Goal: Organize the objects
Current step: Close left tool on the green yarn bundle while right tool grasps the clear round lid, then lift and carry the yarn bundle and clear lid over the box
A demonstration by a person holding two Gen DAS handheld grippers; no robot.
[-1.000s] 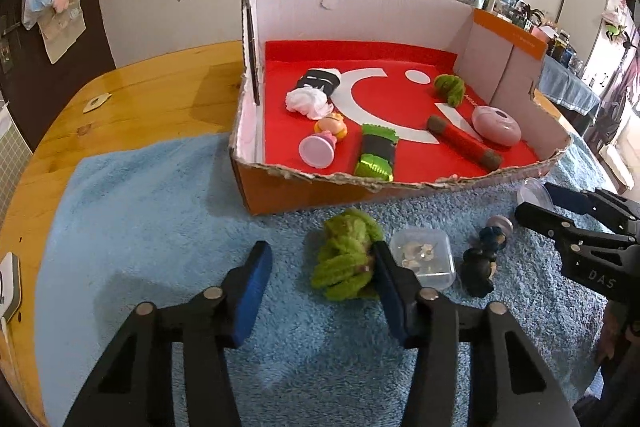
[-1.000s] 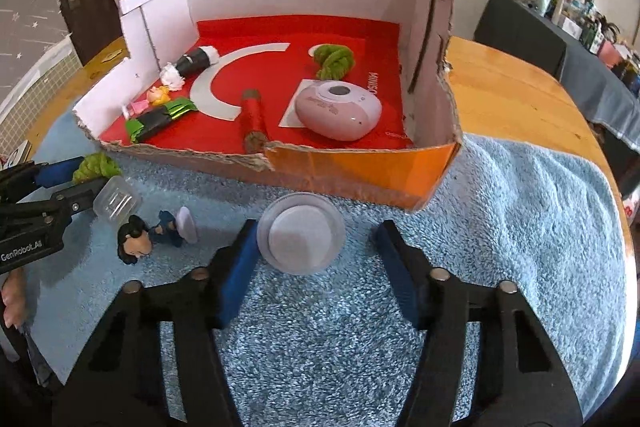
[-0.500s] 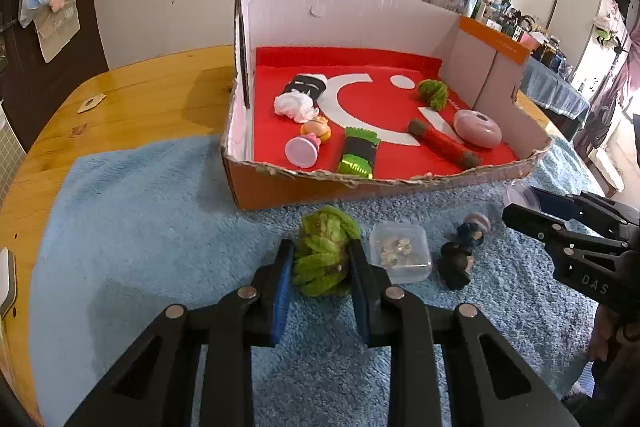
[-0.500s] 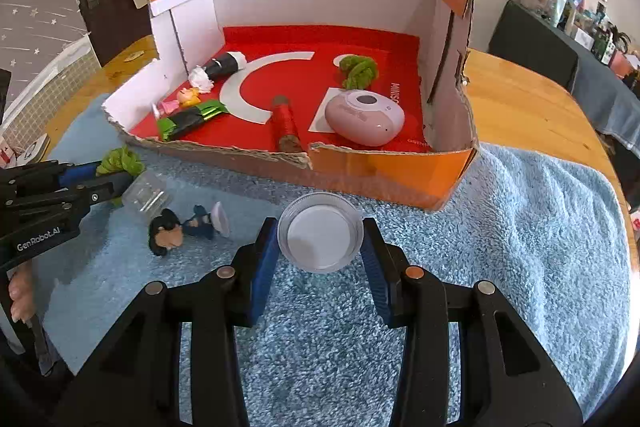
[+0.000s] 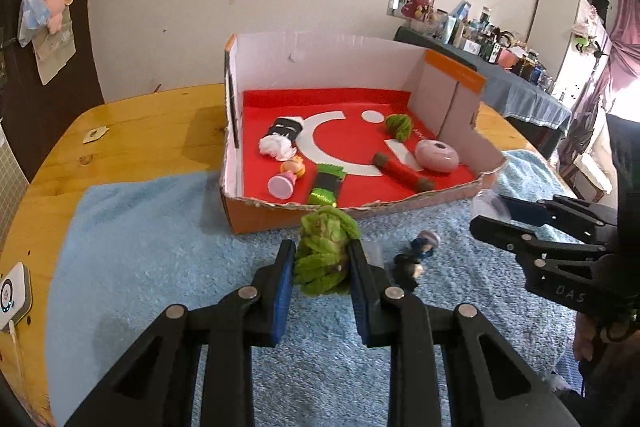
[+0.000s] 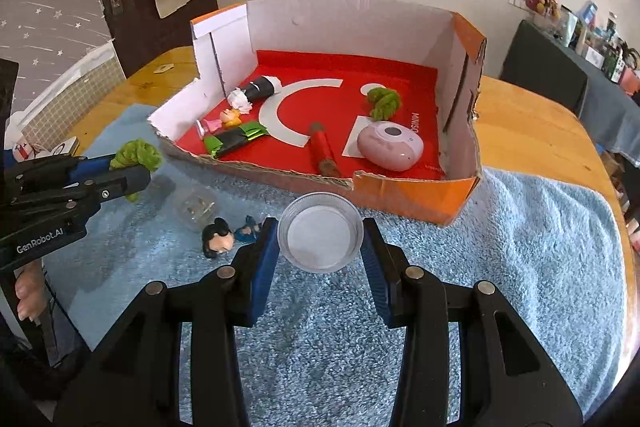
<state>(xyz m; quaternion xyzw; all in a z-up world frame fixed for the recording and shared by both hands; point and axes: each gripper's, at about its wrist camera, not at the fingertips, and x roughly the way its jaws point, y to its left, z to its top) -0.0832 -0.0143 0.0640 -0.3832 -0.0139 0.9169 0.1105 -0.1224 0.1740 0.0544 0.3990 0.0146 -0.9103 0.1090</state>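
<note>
My left gripper point(image 5: 322, 255) is shut on a fuzzy green toy point(image 5: 326, 251), held a little above the blue towel point(image 5: 152, 247). From the right wrist view the same green toy point(image 6: 136, 157) sticks out of the left gripper point(image 6: 132, 169). My right gripper point(image 6: 320, 239) is shut on a round clear lidded cup point(image 6: 320, 237), lifted off the towel. That clear cup point(image 5: 490, 207) also shows at the right gripper's tip point(image 5: 486, 215) in the left wrist view. Just beyond both stands an open cardboard box point(image 6: 416, 193) with a red floor.
On the towel lie a small dark-haired figurine point(image 6: 224, 237) and a clear plastic case point(image 6: 196, 209). Inside the box are a pink oval device point(image 6: 390, 145), a red cylinder point(image 6: 324, 151), another green fuzzy toy point(image 6: 384, 103) and several small toys. A white gadget point(image 5: 14, 293) rests at the table's left edge.
Both grippers closed on their objects, the left on the green toy and the right on the clear cup, then lifted them off the towel towards the box.
</note>
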